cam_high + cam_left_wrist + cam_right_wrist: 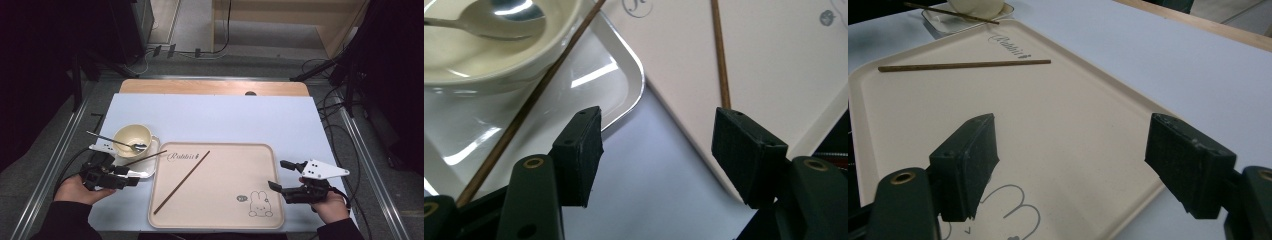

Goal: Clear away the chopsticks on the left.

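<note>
A beige tray with a rabbit drawing lies in the middle of the pale blue mat. One brown chopstick lies diagonally on it. To its left a cream bowl holding a metal spoon stands on a small white dish. A second chopstick rests across that dish. My left gripper is open at the dish's near corner; between its jaws I see bare mat, with the dish chopstick just left. My right gripper is open over the tray's right edge, holding nothing.
The mat covers a wooden table whose far edge shows beyond it. Cables and dark stands sit on the floor at the back and both sides. A hand holds each gripper near the table's front edge.
</note>
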Demonstrator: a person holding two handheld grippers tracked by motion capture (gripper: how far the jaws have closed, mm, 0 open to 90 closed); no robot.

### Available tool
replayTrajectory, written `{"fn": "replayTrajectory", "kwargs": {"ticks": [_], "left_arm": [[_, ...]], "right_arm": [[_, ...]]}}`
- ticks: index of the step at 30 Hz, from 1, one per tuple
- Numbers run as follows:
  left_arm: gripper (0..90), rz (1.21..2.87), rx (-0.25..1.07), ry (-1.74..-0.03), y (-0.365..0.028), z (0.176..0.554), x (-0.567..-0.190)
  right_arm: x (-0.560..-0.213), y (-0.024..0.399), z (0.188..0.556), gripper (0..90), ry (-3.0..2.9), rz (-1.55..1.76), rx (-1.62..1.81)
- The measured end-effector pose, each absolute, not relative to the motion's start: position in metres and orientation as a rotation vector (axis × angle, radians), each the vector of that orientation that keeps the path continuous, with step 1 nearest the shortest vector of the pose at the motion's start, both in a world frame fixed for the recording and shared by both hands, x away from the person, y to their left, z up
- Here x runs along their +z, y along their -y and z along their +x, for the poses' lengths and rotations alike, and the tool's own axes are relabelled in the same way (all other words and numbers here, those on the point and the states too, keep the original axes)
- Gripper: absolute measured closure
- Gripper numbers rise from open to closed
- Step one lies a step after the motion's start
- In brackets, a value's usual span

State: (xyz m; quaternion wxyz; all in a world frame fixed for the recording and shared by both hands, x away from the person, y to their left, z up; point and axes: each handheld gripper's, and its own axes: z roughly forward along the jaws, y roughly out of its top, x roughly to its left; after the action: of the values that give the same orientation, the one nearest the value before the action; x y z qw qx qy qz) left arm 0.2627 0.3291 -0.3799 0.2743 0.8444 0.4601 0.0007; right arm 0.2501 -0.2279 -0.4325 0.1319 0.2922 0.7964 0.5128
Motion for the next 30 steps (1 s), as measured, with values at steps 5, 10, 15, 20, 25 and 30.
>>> {"fn": "replayTrajectory", "kwargs": {"ticks": [5,10,15,20,25,30], "left_arm": [[38.8,2.274,0.03,-1.257,-0.341,0.265,-0.38],[40.2,2.28,0.056,-1.271,-0.351,0.271,-0.383],[43.3,2.293,0.087,-1.271,-0.359,0.279,-0.385],[48.9,2.302,0.106,-1.272,-0.365,0.285,-0.389],[52.6,2.324,0.126,-1.272,-0.372,0.292,-0.399],[57.1,2.343,0.128,-1.265,-0.375,0.297,-0.406]], "right_arm": [[-0.433,0.227,0.25,20.9,-2.314,0.849,1.489],[-0.433,0.227,0.25,20.9,-2.315,0.845,1.489],[-0.433,0.227,0.25,20.9,-2.32,0.843,1.483],[-0.433,0.227,0.25,20.9,-2.32,0.84,1.483],[-0.433,0.227,0.249,20.9,-2.319,0.843,1.482],[-0.433,0.229,0.248,20.9,-2.316,0.845,1.479]]}}
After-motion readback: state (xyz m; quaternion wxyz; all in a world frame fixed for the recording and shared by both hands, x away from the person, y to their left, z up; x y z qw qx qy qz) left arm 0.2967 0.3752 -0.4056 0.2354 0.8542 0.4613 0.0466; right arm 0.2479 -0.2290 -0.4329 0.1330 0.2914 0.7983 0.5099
